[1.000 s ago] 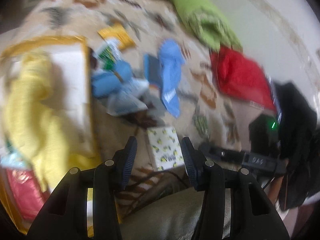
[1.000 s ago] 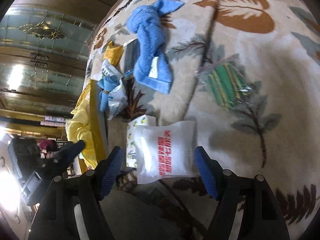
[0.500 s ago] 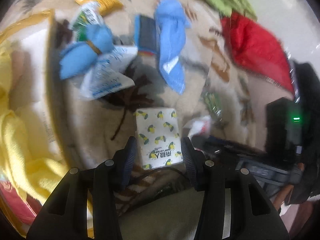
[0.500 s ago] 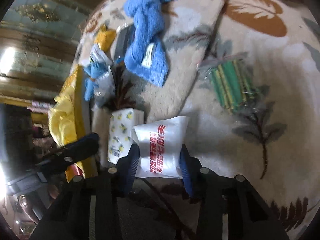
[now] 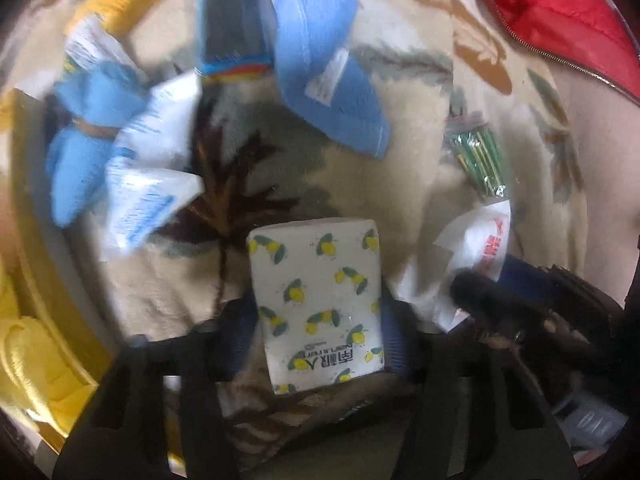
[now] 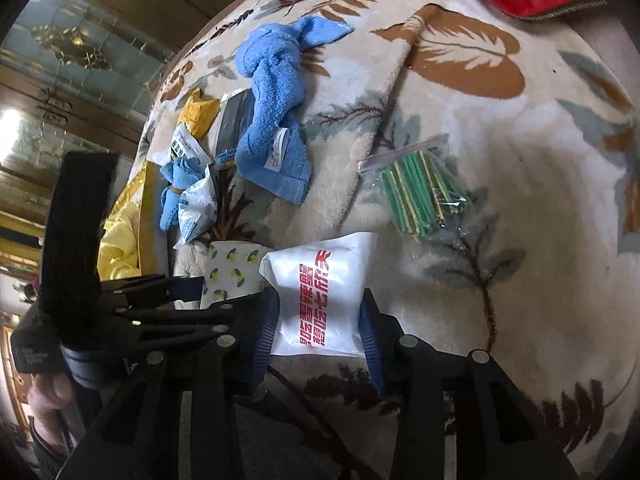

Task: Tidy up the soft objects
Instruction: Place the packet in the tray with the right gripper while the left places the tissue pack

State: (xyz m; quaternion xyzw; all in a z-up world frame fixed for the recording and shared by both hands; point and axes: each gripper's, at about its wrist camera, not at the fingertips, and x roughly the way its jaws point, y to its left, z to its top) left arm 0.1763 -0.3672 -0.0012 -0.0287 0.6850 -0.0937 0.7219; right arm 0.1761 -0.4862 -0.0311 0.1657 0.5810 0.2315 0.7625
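A tissue pack printed with lemons (image 5: 316,300) lies on the patterned rug (image 6: 520,240). My left gripper (image 5: 316,340) points straight down and straddles it. Its jaws are opening slightly, with the pack between them, and a thin gap shows at the left pad. Just to the right lies a white packet with red characters (image 6: 320,296). My right gripper (image 6: 320,332) is shut on this packet, both blue pads pressing its sides. The two grippers sit side by side, nearly touching.
A knotted blue towel (image 6: 272,120) lies beyond, over a dark flat box (image 5: 232,28). A banded blue cloth (image 5: 88,136) and white packets (image 5: 148,184) lie at left. A bag of green sticks (image 6: 420,196) lies at right, a red jacket (image 5: 552,8) far right, and yellow cloth (image 5: 32,352) in a box at left.
My left gripper has come down and forward until the lemon pack sits between its fingers. My right gripper has closed from wide open onto the white packet.
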